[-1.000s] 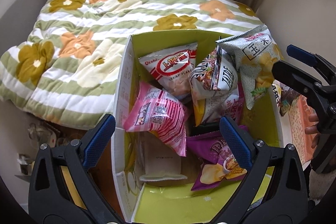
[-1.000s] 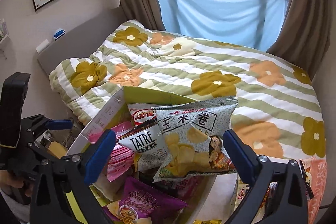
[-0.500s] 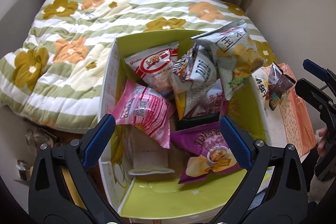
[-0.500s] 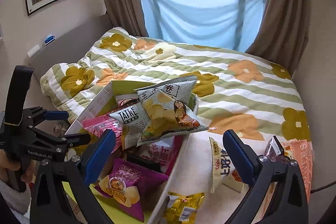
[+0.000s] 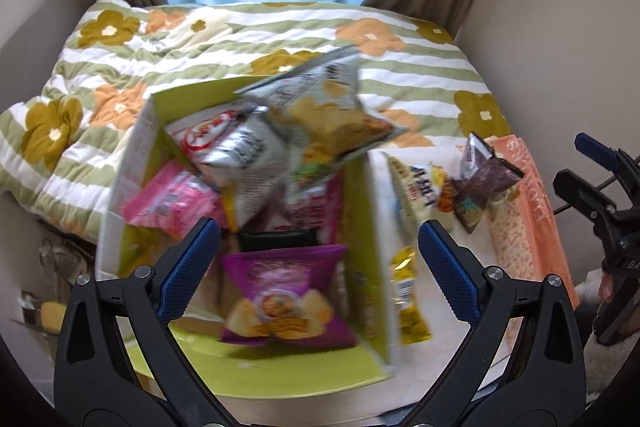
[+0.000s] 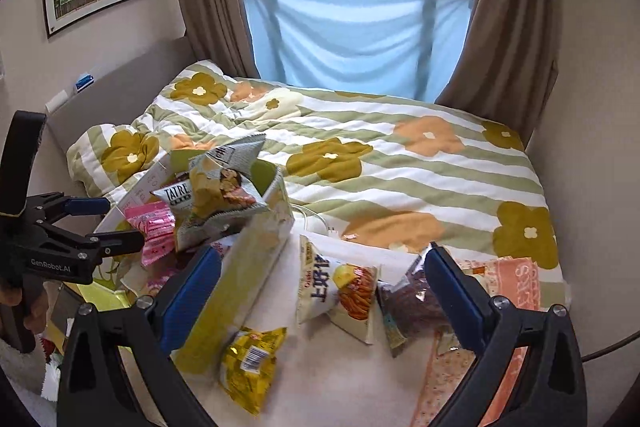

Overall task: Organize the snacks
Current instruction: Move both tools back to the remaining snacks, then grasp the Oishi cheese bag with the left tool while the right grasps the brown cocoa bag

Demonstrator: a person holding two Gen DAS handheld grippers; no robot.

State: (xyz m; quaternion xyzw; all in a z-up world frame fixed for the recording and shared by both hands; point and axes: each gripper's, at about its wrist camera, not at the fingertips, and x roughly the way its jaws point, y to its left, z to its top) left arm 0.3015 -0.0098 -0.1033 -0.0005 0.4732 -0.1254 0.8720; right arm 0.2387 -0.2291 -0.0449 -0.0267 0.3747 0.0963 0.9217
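Observation:
A green-lined cardboard box (image 5: 366, 211) (image 6: 256, 247) holds several snack bags: a grey chip bag (image 5: 328, 115) (image 6: 218, 187) on top, a TATRE bag (image 6: 176, 193), a pink bag (image 5: 172, 199) and a purple chip bag (image 5: 280, 291). Right of the box lie a white-and-orange bag (image 6: 336, 287) (image 5: 420, 187), a dark bag (image 6: 412, 303) (image 5: 486, 175) and a small yellow bag (image 6: 250, 359) (image 5: 408, 295). My left gripper (image 5: 320, 267) is open and empty over the box's near end. My right gripper (image 6: 320, 299) is open and empty over the loose bags.
The box and bags sit on a white surface at the foot of a bed with a flowered striped quilt (image 6: 380, 163). An orange patterned cloth (image 6: 516, 279) lies at the right. Curtains and a window stand behind the bed. A wall is close on the right.
Both grippers have pulled back and to the right. The grey chip bag, let go by my right gripper, now rests on top of the box's pile. The loose bags have come into view.

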